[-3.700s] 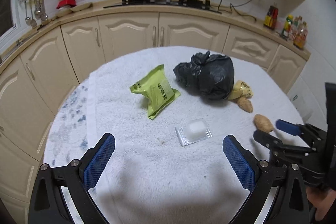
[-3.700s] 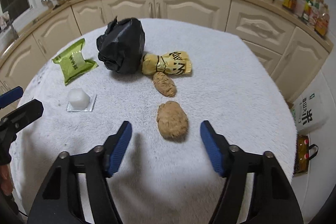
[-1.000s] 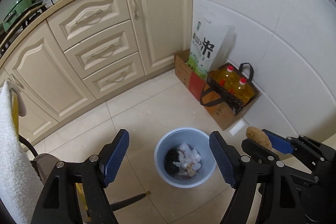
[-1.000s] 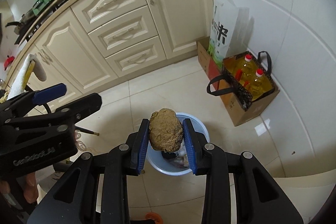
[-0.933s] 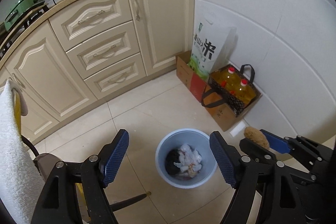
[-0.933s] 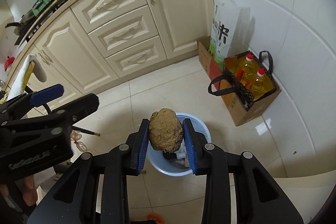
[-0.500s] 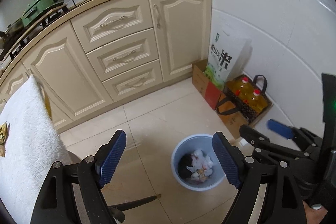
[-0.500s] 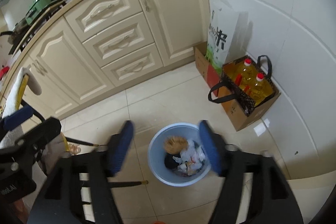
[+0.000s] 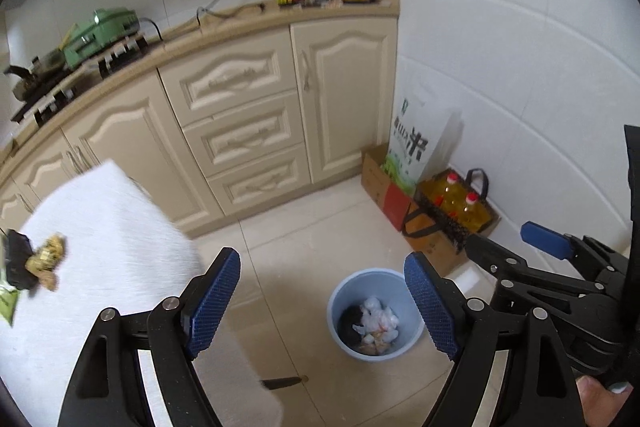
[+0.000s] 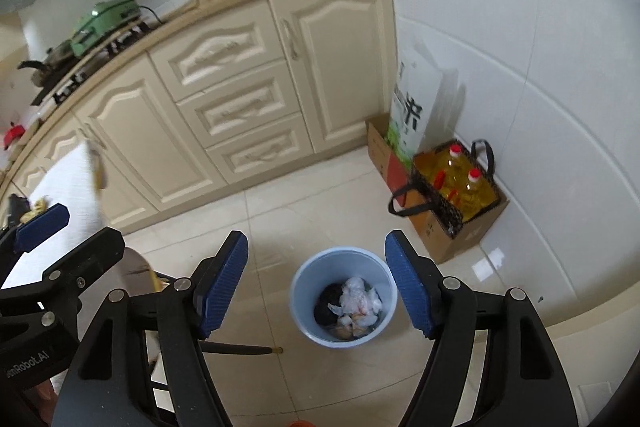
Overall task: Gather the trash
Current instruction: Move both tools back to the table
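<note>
Holding white and dark trash, pale blue bin (image 10: 301, 291)

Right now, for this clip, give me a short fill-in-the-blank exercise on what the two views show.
1. The blue bin stands on the ____.
2. The jaws of the right gripper are ____.
3. The two oil bottles have ____ caps.
4. The left gripper holds ____.

Missing words: floor; open; red; nothing
</note>
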Tool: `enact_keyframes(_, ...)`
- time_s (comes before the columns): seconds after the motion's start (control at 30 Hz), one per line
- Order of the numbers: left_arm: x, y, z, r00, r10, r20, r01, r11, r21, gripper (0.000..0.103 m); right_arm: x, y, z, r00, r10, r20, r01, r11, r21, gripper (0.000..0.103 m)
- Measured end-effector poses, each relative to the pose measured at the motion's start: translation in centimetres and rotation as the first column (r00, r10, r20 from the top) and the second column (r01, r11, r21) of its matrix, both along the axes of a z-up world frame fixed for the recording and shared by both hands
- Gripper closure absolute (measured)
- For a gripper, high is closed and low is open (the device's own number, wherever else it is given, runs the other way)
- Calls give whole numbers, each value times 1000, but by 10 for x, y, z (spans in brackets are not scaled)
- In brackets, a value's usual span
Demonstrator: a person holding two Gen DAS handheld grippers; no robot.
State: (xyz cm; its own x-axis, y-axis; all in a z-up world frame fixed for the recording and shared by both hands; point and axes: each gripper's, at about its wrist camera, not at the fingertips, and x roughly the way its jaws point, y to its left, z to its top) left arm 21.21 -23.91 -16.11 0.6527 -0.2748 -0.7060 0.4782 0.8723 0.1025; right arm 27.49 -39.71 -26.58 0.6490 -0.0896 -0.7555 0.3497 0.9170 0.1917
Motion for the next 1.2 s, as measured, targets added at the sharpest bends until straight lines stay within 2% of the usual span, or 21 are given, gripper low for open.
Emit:
enact_keyframes(0.13,-29,46,27,999,18,45,-16,999,-38,17,-7,36,32,998,44,49,-43,999,-24,28)
enact_keyframes(0.3,-65,122,60,992,65,104,-56,994,-93,14,-10,94,69,988,114,103,-108,992,-65,24)
enact_keyframes(0.4,-78,174,73,988,103,119,-87,988,-126,8,-4,134,88,978,171,122,-161,983,-88,22)
enact_keyframes(0.53,-81,237,76,977,173,125,-157,979,-128,7,11,194,101,955,265,133,-249,961,-124,17)
enact_keyframes(0.67,-69,303,69,957,272,104,-258,957,-130,7,36,251,97,930,350,115,-336,933,-126,17)
enact_keyframes(0.73,-60,343,61,939,333,81,-321,938,-133,7,50,275,90,916,388,101,-376,919,-116,17)
enact_keyframes(0.83,-42,394,50,902,427,56,-419,901,-116,7,73,311,74,894,442,73,-434,895,-105,16)
enact_keyframes(0.97,-14,459,32,842,540,-13,-537,835,-119,7,107,355,56,864,504,19,-499,860,-104,16)
enact_keyframes(1.03,-3,479,26,816,577,-38,-577,808,-118,7,123,370,50,853,522,6,-519,848,-104,17)
enact_keyframes(1.1,6,493,23,811,583,-52,-584,801,-133,7,139,386,45,844,536,-10,-534,839,-101,16)
enact_keyframes(1.2,23,504,17,824,558,-100,-567,812,-139,7,165,408,36,833,552,-31,-552,829,-91,17)
